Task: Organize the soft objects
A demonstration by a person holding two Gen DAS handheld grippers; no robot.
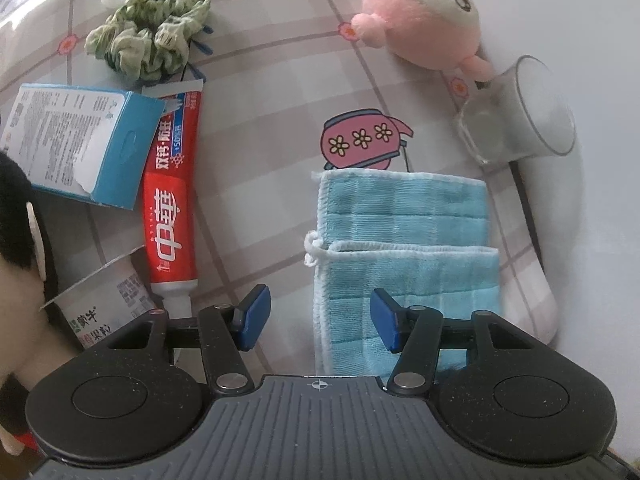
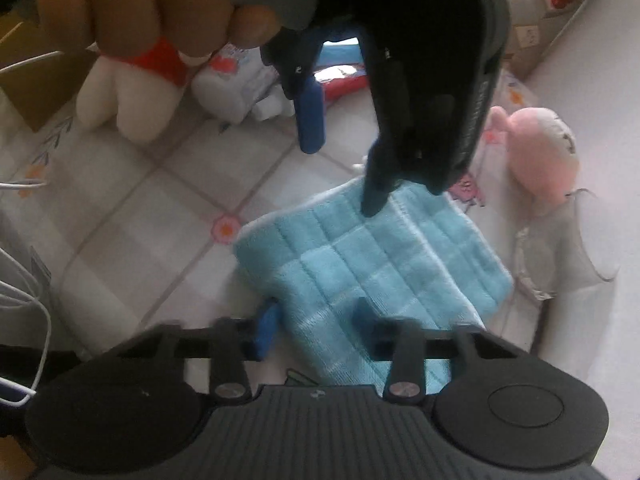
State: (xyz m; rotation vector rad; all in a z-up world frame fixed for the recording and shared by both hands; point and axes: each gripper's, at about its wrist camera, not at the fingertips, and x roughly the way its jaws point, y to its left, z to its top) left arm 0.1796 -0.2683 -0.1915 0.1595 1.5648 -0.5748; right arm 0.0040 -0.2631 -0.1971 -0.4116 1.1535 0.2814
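A checked cloth with small flower prints covers the table (image 1: pixel 280 92) beneath both of my grippers. On it lies the folded blue towel (image 1: pixel 408 240), white-edged, its near end directly below the left gripper (image 1: pixel 320 316), whose blue-padded fingers (image 1: pixel 252 316) are spread wide, one over bare cloth and the other over the towel, gripping nothing. From the right wrist camera, my right gripper (image 2: pixel 316 330) also hovers at the towel (image 2: pixel 360 264) with its fingers apart and nothing between them; the picture is soft, so I cannot tell whether either pad touches the fabric. The left gripper (image 2: pixel 344 176) shows there from the front, one dark tip down at the towel's far edge. Past the towel, a pink plush toy (image 1: pixel 420 16) lies touching a clear plastic cup (image 1: pixel 516 116) that is tipped on its side. To the left sit a blue carton (image 1: pixel 80 140), partly overlapping a red toothpaste tube (image 1: pixel 172 196), with a green scrunchie (image 1: pixel 148 36) beyond them, a white yogurt cup (image 1: pixel 104 304) nearer, and a black-and-cream plush (image 1: pixel 16 240) at the frame's edge.
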